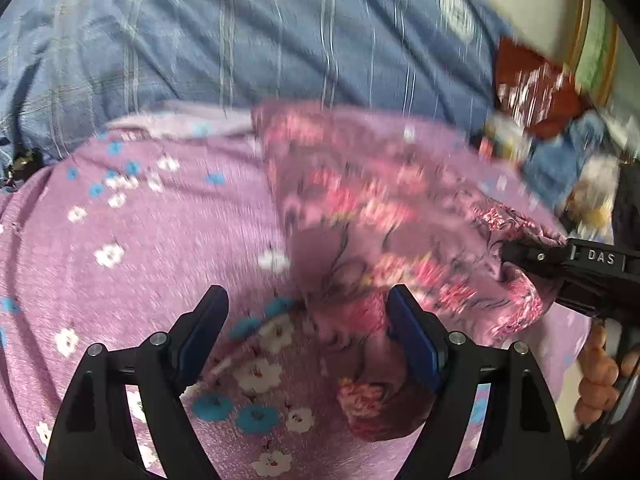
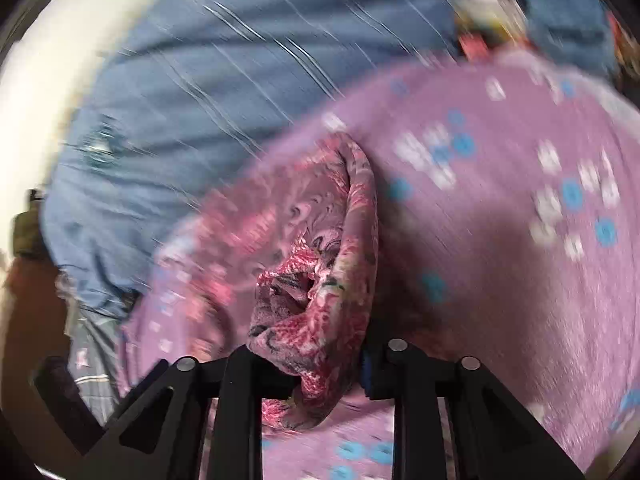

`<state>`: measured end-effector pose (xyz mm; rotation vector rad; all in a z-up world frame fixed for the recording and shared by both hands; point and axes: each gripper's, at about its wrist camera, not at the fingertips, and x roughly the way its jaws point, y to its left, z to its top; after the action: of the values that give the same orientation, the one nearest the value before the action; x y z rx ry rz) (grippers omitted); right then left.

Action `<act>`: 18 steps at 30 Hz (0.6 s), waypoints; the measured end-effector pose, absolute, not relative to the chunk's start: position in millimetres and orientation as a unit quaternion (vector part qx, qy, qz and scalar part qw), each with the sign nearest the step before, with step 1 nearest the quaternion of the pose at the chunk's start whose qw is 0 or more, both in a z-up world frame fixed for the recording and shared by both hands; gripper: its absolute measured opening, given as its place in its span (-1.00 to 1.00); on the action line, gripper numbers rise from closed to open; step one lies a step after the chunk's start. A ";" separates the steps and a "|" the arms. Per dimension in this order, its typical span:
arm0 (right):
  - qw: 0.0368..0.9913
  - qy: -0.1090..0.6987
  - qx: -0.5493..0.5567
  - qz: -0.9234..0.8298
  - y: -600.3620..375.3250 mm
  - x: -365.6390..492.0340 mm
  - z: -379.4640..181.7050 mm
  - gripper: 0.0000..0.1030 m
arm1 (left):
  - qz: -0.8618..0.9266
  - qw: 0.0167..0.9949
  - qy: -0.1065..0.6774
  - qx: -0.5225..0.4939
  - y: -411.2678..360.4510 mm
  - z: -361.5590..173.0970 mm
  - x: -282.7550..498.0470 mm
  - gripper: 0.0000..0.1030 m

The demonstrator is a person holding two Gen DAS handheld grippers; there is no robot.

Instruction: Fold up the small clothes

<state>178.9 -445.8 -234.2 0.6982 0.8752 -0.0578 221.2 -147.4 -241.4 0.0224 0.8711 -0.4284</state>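
1. The left gripper (image 1: pixel 306 334) is seen with its jaws spread wide and nothing clamped; the purple sheet with white and blue flowers (image 1: pixel 132 216) lies beneath and between its fingers.
2. Just ahead and right of that claw, the small pink floral fleece garment (image 1: pixel 360 208) is spread crumpled on the sheet.
3. Further right, the garment's edge is pinched by the right gripper (image 2: pixel 320 368), whose jaws are closed on a bunched fold.
4. Beyond both claws, a blue striped bedcover (image 1: pixel 280 40) is seen, blurred.
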 end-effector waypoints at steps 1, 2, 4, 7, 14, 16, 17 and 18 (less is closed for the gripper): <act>0.826 0.446 0.344 -0.030 -449.6 183.7 -250.5 -0.18 | -0.203 0.880 0.429 0.021 -150.0 -249.3 223.2 0.62; 0.812 0.453 0.365 -0.033 -454.7 183.6 -259.8 -0.08 | -0.205 0.879 0.431 0.020 -150.3 -253.7 224.4 0.64; 0.804 0.438 0.400 -0.037 -467.9 176.8 -255.6 0.04 | -0.209 0.878 0.431 0.004 -146.4 -252.9 225.1 0.63; 0.840 0.381 0.378 -0.082 -480.7 162.5 -226.9 0.08 | -0.212 0.881 0.422 0.000 -142.8 -247.5 224.1 0.62; 0.870 0.410 0.272 -0.030 -446.8 231.2 -188.1 -0.64 | -0.232 0.884 0.405 0.001 -147.9 -237.9 223.3 0.62; 0.850 0.456 0.263 -0.019 -434.6 272.0 -199.7 -0.64 | -0.228 0.883 0.411 0.016 -153.6 -244.0 224.9 0.62; 0.838 0.478 0.260 -0.024 -431.7 292.4 -209.3 -0.63 | -0.227 0.881 0.415 0.019 -154.9 -247.2 226.4 0.63; 0.826 0.500 0.259 -0.025 -430.0 312.6 -221.5 -0.68 | -0.227 0.879 0.420 0.019 -155.4 -251.0 228.3 0.63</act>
<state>312.6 -430.0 -221.5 0.5501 1.0624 -0.0539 228.3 -155.4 -251.0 0.0389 0.8754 -0.4724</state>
